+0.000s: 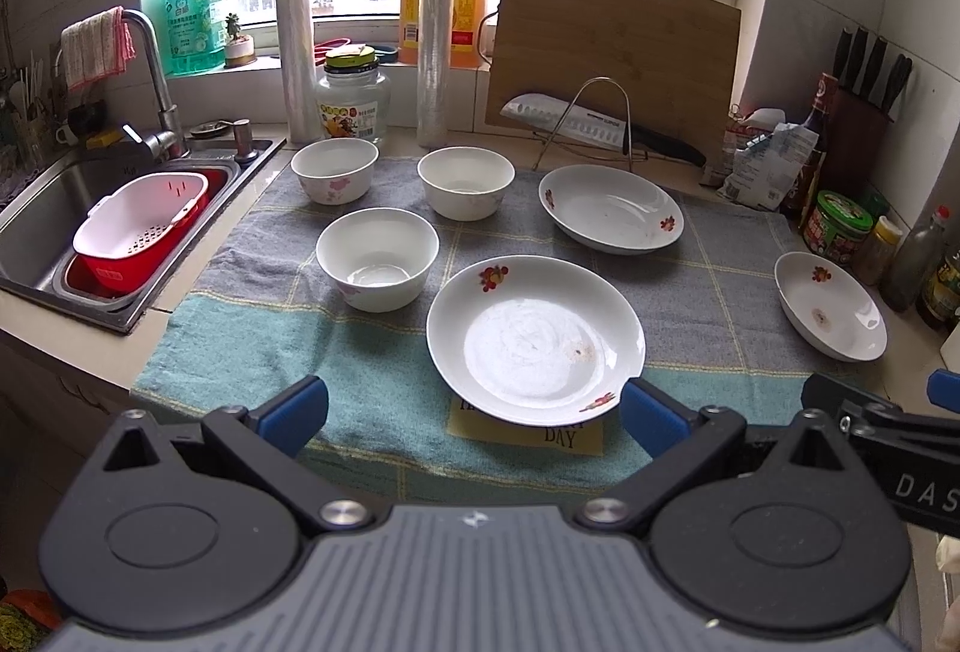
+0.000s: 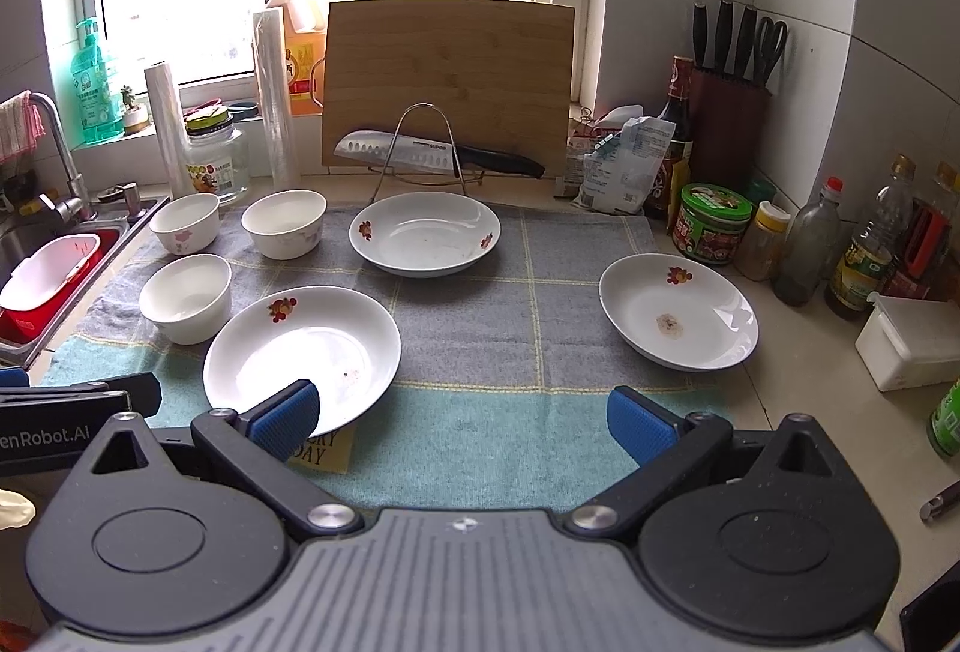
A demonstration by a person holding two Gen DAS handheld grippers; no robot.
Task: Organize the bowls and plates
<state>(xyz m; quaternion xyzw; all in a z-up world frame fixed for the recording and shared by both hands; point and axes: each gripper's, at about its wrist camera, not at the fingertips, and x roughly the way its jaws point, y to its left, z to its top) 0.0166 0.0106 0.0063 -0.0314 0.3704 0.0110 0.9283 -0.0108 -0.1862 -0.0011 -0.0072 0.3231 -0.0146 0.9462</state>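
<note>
Three white flowered plates lie on a checked cloth [image 1: 252, 352]: a near plate [image 1: 534, 337] [image 2: 300, 355], a far plate [image 1: 609, 217] [image 2: 423, 232] and a right plate [image 1: 831, 304] [image 2: 678, 313]. Three white bowls stand to the left: a back-left bowl [image 1: 334, 169] [image 2: 184, 221], a back-middle bowl [image 1: 466, 181] [image 2: 284, 221] and a front bowl [image 1: 377, 256] [image 2: 185, 295]. My left gripper [image 1: 474, 412] is open just short of the near plate, holding nothing. My right gripper [image 2: 462, 415] is open over the cloth's front edge, its left finger overlapping the near plate's rim in view.
A sink [image 1: 54, 208] with a red and white basket [image 1: 141, 229] lies at the left. A cutting board [image 1: 612, 57], a knife on a wire rack [image 1: 594, 123], a jar and rolls stand behind. Bottles, jars [image 2: 714, 223] and a white box [image 2: 912, 346] crowd the right.
</note>
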